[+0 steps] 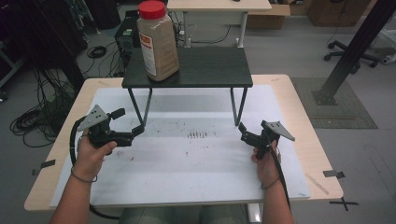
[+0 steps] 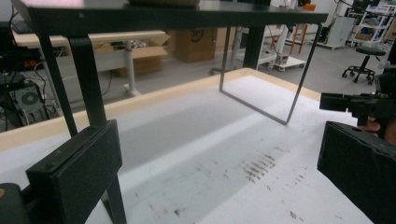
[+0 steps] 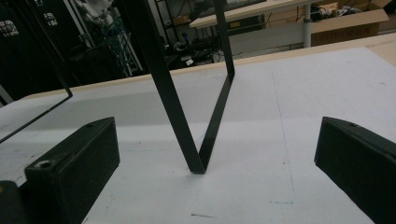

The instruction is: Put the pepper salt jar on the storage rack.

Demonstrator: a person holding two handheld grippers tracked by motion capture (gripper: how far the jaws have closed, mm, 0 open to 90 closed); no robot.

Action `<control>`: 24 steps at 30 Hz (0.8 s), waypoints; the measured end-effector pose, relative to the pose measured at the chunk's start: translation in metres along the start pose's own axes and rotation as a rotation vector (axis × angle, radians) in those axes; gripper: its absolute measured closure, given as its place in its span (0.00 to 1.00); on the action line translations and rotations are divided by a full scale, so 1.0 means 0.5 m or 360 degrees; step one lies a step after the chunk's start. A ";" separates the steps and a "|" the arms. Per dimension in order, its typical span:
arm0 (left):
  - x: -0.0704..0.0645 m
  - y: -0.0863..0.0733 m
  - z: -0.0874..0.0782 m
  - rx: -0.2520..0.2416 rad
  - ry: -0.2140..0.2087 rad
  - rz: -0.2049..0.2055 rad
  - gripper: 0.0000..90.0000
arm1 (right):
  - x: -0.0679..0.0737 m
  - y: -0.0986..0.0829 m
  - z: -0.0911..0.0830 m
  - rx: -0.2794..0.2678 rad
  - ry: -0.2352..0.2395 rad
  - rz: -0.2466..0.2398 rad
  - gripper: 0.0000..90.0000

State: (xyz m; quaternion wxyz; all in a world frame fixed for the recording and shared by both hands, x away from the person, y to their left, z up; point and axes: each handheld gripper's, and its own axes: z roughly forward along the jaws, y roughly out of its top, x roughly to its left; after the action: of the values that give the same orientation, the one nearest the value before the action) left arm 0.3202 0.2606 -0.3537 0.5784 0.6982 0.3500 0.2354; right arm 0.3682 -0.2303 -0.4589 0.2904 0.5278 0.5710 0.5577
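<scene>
on the table (image 1: pixel 299 121) lies a white mat (image 1: pixel 196 168) marked with small brown stains, and over its far half stands a low black shelf (image 1: pixel 205 70) on thin metal legs. a jar (image 1: pixel 157 42) of tan powder with a red lid stands upright on the shelf's left end, near its front edge. the left gripper (image 1: pixel 127 122) is held in the left hand (image 1: pixel 93 156) above the mat's left side, just by the shelf's left leg (image 1: pixel 139 108); its jaws are spread wide with nothing between them. from the left gripper view one jaw sits right beside that leg (image 2: pixel 91 88), though whether they touch is unclear, and the stains (image 2: pixel 259 167) lie on the mat ahead. the right gripper (image 1: pixel 243 132) is held in the right hand (image 1: pixel 267 165) above the mat's right side, just in front of the shelf's right leg (image 1: pixel 238 106), its jaws also parted and empty. in the right gripper view the bent foot of that leg (image 3: pixel 205 140) rests on the mat midway between the two jaws, apart from both. the right gripper also appears at the far right of the left gripper view (image 2: pixel 359 105). both grippers are well apart from the jar. cables, boxes and an office chair lie on the floor beyond the table.
</scene>
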 end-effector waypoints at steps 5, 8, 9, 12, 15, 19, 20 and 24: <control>-0.001 -0.016 -0.001 0.0011 0.0000 0.0003 0.00 | 0.000 0.000 0.001 0.0002 0.0007 0.0000 0.00; 0.000 -0.031 -0.006 -0.0006 0.0005 -0.0014 0.00 | 0.001 0.000 0.001 0.0004 0.0020 0.0003 0.00; 0.000 -0.031 -0.006 -0.0006 0.0005 -0.0014 0.00 | 0.001 0.000 0.001 0.0004 0.0020 0.0003 0.00; 0.002 -0.046 -0.011 -0.0006 0.0013 -0.0038 0.00 | 0.001 0.000 0.001 0.0005 0.0025 0.0002 0.00; 0.003 -0.055 -0.009 0.0003 0.0013 -0.0045 0.00 | 0.001 0.000 0.001 0.0005 0.0022 0.0005 0.00; 0.005 -0.065 0.000 0.0013 0.0007 -0.0064 0.00 | 0.001 0.000 -0.001 0.0005 0.0012 0.0002 0.00; 0.005 -0.066 0.001 0.0009 0.0002 -0.0068 0.00 | 0.001 0.000 -0.001 0.0004 0.0012 0.0004 0.00; 0.005 -0.072 0.006 0.0015 -0.0007 -0.0070 0.00 | 0.000 0.000 0.000 0.0002 0.0010 0.0001 0.00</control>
State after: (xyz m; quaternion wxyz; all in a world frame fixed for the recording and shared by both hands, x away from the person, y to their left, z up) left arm 0.3163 0.2639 -0.3894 0.5809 0.6936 0.3651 0.2195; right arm 0.3682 -0.2302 -0.4590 0.2881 0.5264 0.5720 0.5592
